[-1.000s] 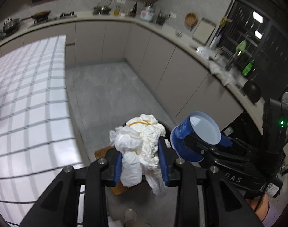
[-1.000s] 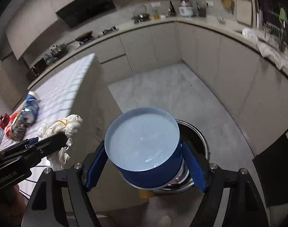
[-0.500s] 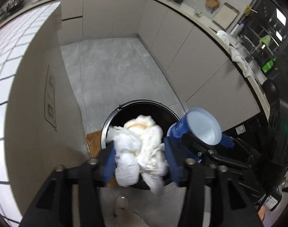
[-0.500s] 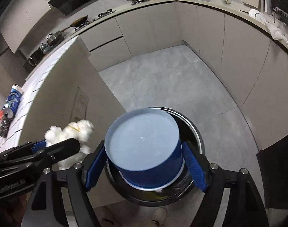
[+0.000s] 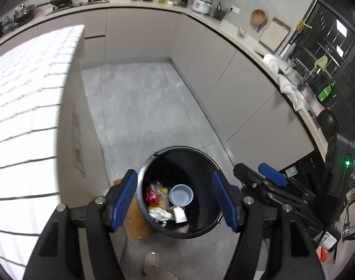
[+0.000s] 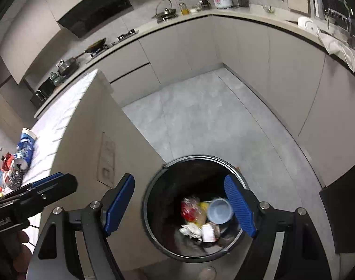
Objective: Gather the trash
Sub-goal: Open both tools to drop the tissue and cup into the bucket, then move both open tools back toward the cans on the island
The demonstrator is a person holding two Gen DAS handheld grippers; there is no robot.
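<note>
1. The round black trash bin with a metal rim (image 5: 154,163) stands on the grey tiled floor, directly below and ahead of both my grippers, beside the end of the beige kitchen island with a white tiled top (image 6: 67,107).
2. Inside the bin lie a blue plastic cup (image 5: 181,195), mouth up, a crumpled white paper wad (image 5: 159,214) and red and yellow wrappers (image 5: 154,192).
3. More trash, including a blue can (image 6: 25,149) lying on its side, sits on the island top, off to my left and behind the left gripper, so my left hand is nearer.
4. My left gripper (image 5: 175,200) points steeply down over the bin, its blue pads (image 5: 123,197) spreading apart, nothing between them.
5. My right gripper (image 6: 179,207) points down likewise, pads (image 6: 240,207) wide apart and empty.
</note>
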